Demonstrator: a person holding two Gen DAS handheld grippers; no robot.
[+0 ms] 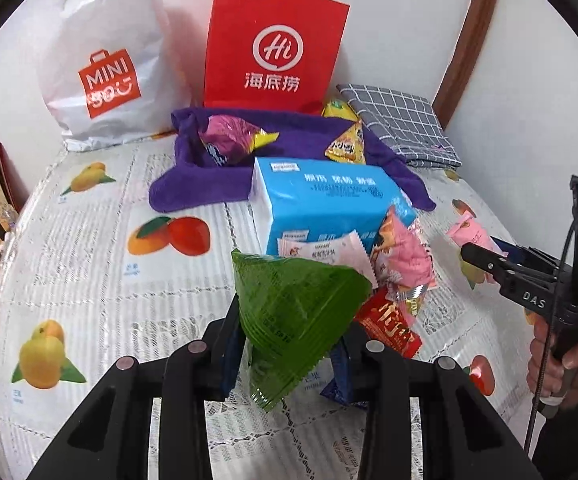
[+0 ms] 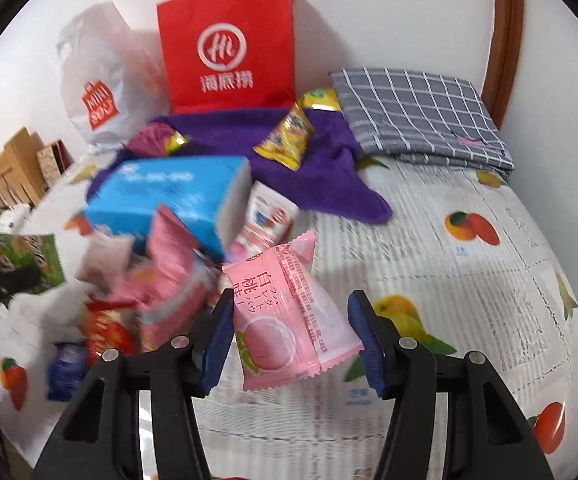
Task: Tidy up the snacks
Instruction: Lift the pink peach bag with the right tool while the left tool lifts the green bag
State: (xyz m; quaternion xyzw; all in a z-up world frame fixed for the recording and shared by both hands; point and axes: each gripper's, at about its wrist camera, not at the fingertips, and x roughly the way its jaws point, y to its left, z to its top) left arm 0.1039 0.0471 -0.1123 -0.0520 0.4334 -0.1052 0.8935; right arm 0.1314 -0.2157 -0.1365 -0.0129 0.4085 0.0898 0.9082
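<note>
The left claw (image 1: pixel 289 344) is gripping a green packet (image 1: pixel 301 304) and is holding it above the tabletop (image 1: pixel 89 272), in front of the snack pile. The right claw (image 2: pixel 293 340) is standing wide around a pink packet (image 2: pixel 289 316); the blue pads (image 2: pixel 219 344) are beside it, but I cannot tell if they are touching it. The risk, I think, is on the right: if the jaws are closing only on the slippery edge of the wrapper, the pink packet can slide out and fall back. The green packet is thin and bending, so it can also twist free. The left claw is passing close to the pile at 1 o'clock, so it may knock the blue box (image 1: pixel 329 200). I am counting two bags at 12 o'clock, one red bag (image 1: pixel 273 48) and one white bag (image 1: pixel 105 60), one purple towel (image 1: pixel 217 184) with about three snacks on it, one checked cloth (image 1: pixel 405 124), and one blue box.
</note>
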